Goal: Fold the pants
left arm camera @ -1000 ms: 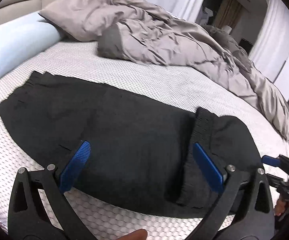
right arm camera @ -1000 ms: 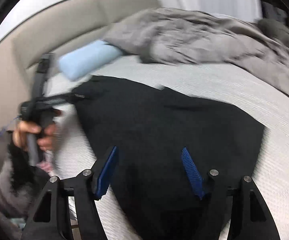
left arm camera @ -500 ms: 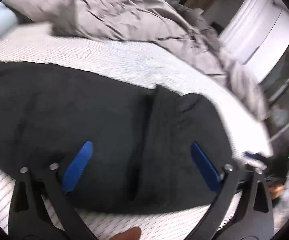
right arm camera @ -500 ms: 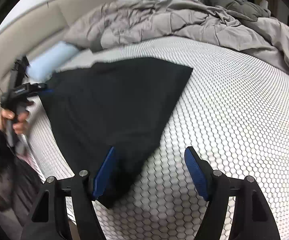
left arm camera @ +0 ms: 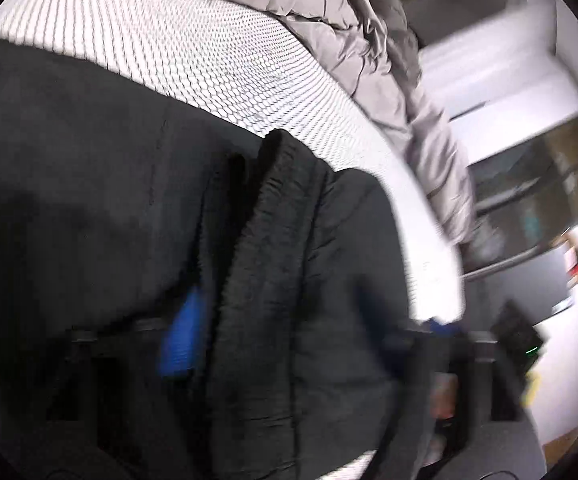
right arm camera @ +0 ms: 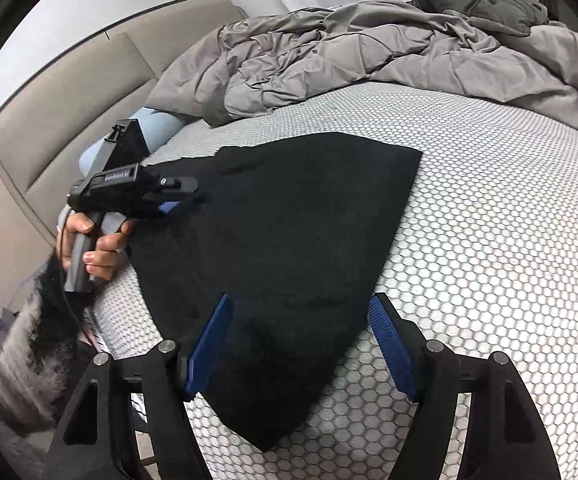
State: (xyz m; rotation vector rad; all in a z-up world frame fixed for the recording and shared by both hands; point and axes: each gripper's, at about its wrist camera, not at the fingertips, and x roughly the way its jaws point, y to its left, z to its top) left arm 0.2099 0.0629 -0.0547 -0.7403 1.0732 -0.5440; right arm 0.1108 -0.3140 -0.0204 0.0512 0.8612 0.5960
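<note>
Black pants (right arm camera: 281, 220) lie folded flat on the honeycomb-patterned mattress (right arm camera: 489, 220). My right gripper (right arm camera: 301, 340) hangs open over their near corner, with the left pad above cloth and the right pad above bare mattress. My left gripper (right arm camera: 181, 196), held by a hand (right arm camera: 97, 248), lies low on the pants' left edge. In the blurred left wrist view the pants (left arm camera: 89, 200) fill the picture. A ribbed band (left arm camera: 273, 240) of the folded-over part stands between the jaws of the left gripper (left arm camera: 277, 328), which are closing. I see no pad pressing on it.
A crumpled grey duvet (right arm camera: 349, 48) covers the far side of the bed. A pale blue pillow (right arm camera: 157, 124) lies by the beige headboard (right arm camera: 49, 120). The bed's edge runs along the lower left, where a fuzzy grey sleeve (right arm camera: 17, 360) shows.
The left gripper has dropped close onto the pants and swung right, its jaws narrowing around the ribbed band. The right gripper has swung from above the pants' middle to their near corner.
</note>
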